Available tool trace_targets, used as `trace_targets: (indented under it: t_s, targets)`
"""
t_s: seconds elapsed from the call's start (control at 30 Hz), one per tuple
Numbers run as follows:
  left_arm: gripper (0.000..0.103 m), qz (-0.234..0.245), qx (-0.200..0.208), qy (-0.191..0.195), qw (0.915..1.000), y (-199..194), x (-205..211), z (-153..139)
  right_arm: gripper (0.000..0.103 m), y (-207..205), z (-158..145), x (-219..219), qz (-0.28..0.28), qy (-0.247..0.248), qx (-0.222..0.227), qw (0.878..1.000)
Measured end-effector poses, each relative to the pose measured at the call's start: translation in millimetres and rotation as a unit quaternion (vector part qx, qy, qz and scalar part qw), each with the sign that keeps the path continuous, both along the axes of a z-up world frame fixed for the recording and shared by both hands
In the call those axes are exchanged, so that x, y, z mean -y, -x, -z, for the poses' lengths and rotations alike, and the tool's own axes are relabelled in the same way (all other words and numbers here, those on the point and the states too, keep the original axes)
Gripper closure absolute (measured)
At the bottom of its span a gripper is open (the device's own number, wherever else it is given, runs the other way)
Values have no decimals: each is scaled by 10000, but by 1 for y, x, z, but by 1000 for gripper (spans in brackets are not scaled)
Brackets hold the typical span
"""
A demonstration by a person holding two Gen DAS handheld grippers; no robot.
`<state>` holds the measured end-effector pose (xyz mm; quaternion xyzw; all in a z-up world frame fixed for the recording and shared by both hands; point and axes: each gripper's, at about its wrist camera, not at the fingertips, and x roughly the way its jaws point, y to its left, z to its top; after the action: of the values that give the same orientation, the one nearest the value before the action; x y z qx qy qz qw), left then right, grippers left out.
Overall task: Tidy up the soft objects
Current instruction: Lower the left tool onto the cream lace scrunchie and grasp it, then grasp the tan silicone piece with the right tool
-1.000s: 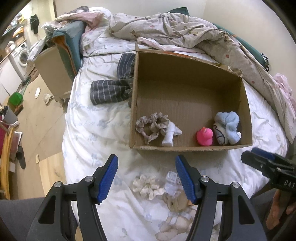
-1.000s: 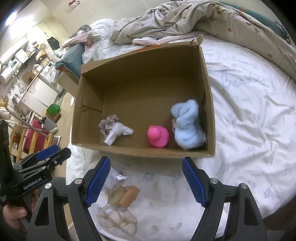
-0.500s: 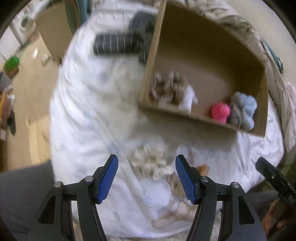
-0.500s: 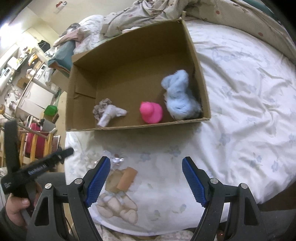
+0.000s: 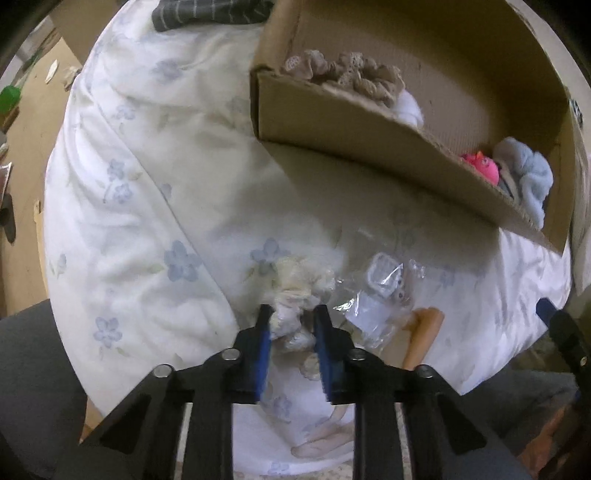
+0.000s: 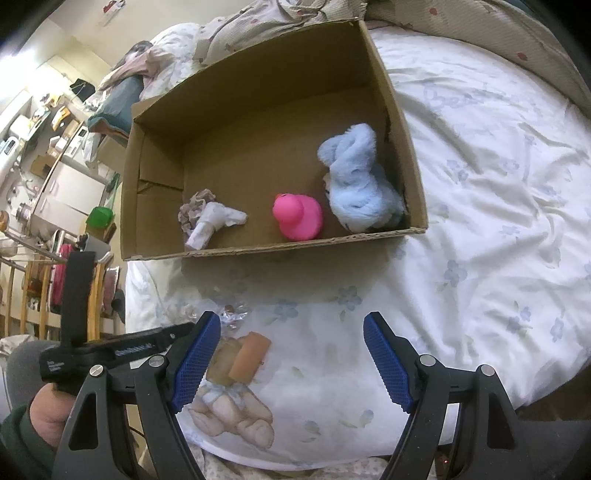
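My left gripper [image 5: 290, 314] is shut on a cream scrunchie [image 5: 301, 282] that lies on the white floral bedsheet [image 5: 155, 192], just in front of the cardboard box [image 5: 369, 136]. The box holds a beige scrunchie [image 5: 347, 74], a white cloth [image 6: 212, 221], a pink rubber duck [image 6: 297, 216] and a light blue fluffy item [image 6: 356, 181]. My right gripper [image 6: 291, 349] is open and empty, above the sheet in front of the box [image 6: 406, 147]. The left gripper's body [image 6: 110, 350] shows at the right wrist view's left edge.
A clear plastic packet [image 5: 380, 291] and an orange-tan block [image 5: 424, 332] lie right of the cream scrunchie. A bear print [image 6: 229, 410] is on the sheet. Striped grey cloth [image 5: 207, 13] lies beyond the box. A crumpled quilt [image 6: 280, 18] is behind the box. Floor and furniture are left.
My left gripper dropped down and forward to the cream scrunchie and closed on it. My right gripper drew back slightly and stayed open.
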<state>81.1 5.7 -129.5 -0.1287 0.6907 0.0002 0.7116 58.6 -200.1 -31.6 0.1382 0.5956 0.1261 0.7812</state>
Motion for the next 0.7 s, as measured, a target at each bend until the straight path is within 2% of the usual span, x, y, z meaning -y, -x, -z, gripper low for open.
trace_targets:
  t_s: [0.1, 0.23, 0.4, 0.43, 0.53, 0.57, 0.7]
  targets:
    - [90, -50, 104, -41, 9999, 2, -3, -7, 19, -1, 1, 0, -20, -11, -19, 10000]
    - [90, -392, 349, -250, 9983, 4, -27, -29, 19, -1, 1, 0, -10, -56, -50, 10000]
    - [90, -475, 789, -117, 9957, 13, -35, -65, 19, -2, 15, -2, -55, -411, -403, 9983]
    - [90, -437, 853, -87, 9954, 15, -35, -71, 22, -1, 19, -4, -83, -502, -522, 9973]
    - [90, -286, 1117, -74, 9933, 25, -29, -90, 50, 1, 36, -13, -184, -860, -982, 9913]
    - [90, -251, 1149, -79, 9930, 26, -28, -93, 54, 2, 41, -17, -219, -883, -1100, 9898]
    - [90, -166, 1188, -47, 9928, 30, -18, -95, 57, 3, 53, -35, -342, -791, -1316, 9876]
